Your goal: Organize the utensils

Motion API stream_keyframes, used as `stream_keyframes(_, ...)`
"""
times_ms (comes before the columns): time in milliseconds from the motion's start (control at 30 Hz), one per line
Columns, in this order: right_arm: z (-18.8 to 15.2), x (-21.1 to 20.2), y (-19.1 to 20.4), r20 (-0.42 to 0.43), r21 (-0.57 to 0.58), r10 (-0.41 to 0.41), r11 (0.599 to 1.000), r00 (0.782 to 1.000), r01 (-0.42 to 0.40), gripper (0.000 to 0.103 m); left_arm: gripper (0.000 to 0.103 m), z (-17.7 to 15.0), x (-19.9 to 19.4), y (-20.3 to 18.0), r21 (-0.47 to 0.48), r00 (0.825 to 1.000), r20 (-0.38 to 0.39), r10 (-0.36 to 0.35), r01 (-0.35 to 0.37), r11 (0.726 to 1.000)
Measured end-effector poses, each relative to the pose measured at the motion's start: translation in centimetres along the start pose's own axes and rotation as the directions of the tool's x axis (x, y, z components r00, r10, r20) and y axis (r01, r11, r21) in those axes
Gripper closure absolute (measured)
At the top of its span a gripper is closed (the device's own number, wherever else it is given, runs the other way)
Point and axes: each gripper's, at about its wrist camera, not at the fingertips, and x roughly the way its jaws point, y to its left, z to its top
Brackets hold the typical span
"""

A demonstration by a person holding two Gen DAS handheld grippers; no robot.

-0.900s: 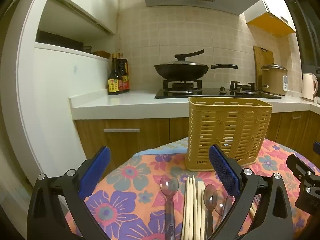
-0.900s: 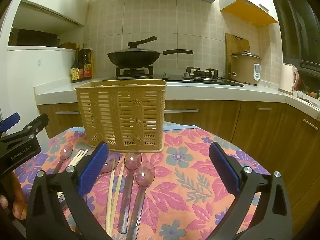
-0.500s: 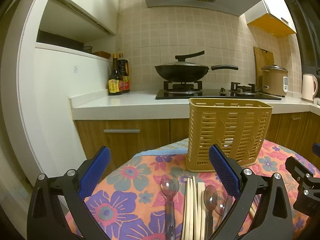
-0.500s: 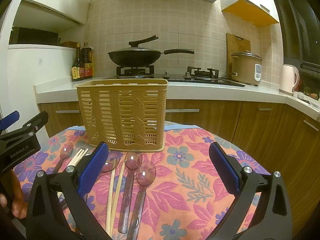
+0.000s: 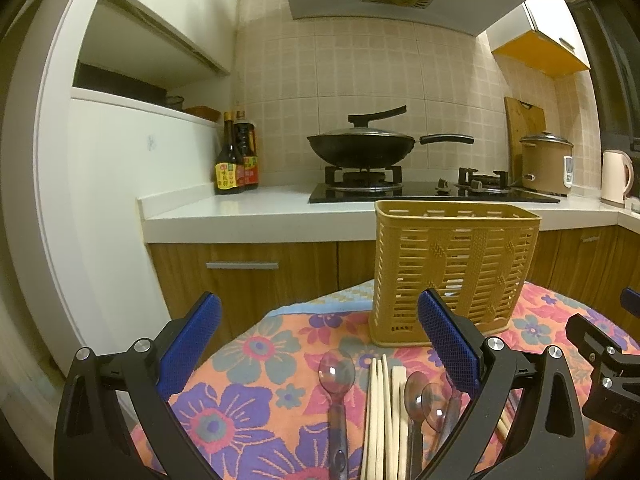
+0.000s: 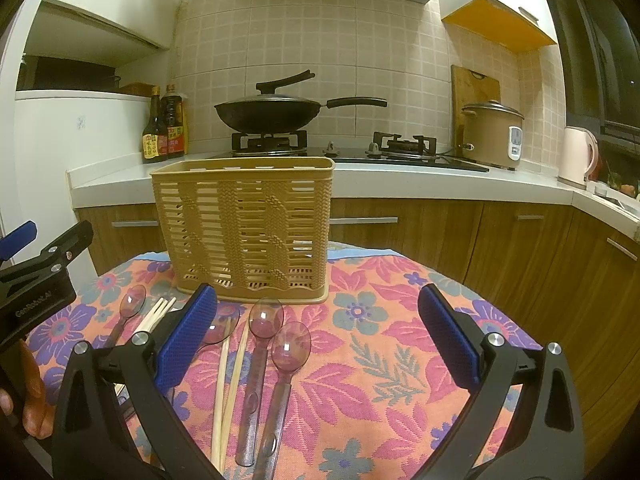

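Since nothing sits between my pads, both my grippers are empty, and the job looks like it has not begun. My left gripper point(image 5: 318, 350) has its jaws wide apart, and so does my right gripper point(image 6: 318, 342). Both hang just above the flowery cloth point(image 6: 400, 360) on the table, tipped down a little.

The basket point(image 6: 248, 232) stands upright at the far side of the cloth. Through its slats I see no spoon and no stick inside, though I cannot see all the way into it from the top.

All the things to sort lie flat on the cloth, on the near side of the basket. In my right view, two clear spoons point(image 6: 266, 320) lie side by side near the middle, with their bowls pointing to the basket. Two thin chopsticks point(image 6: 230, 368) lie just left of them. A third spoon hides partly behind my left pad. Further left lie a bunch of chopsticks point(image 6: 154, 316) and one more spoon point(image 6: 132, 302) at the far left. My left view shows the same bunch right between its jaws.

So I think every piece is still left to do. I would guess the spoons and the sticks each need picking up and standing in the basket.
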Motion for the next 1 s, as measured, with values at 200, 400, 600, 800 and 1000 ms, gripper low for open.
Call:
stream_keyframes(200,0.0,0.03,0.02,-0.001,-0.002,-0.001,1.0,1.0,0.001,0.007,0.008,0.02,-0.11,-0.03,0.005,1.0,0.007,-0.002,0.002,1.0)
stream_keyframes(400,0.01,0.03,0.0,-0.003,0.002,-0.001,1.0,1.0,0.001,0.007,0.008,0.07,-0.09,0.02,0.003,1.0,0.002,-0.005,0.005,1.0)
stream_keyframes(600,-0.02,-0.02,-0.16,-0.003,0.005,-0.001,1.0,1.0,0.001,0.007,0.008,0.05,-0.09,0.05,-0.002,1.0,0.003,-0.005,0.005,1.0)
stream_keyframes(800,-0.01,0.0,-0.18,-0.003,0.006,0.0,1.0,1.0,0.0,0.007,0.008,0.03,0.0,0.02,0.0,1.0,-0.005,-0.005,0.005,1.0)
stream_keyframes(1000,0.01,0.0,-0.15,-0.004,0.005,-0.002,1.0,1.0,0.002,0.007,0.008,-0.01,-0.14,0.13,-0.02,1.0,0.011,-0.008,0.009,1.0)
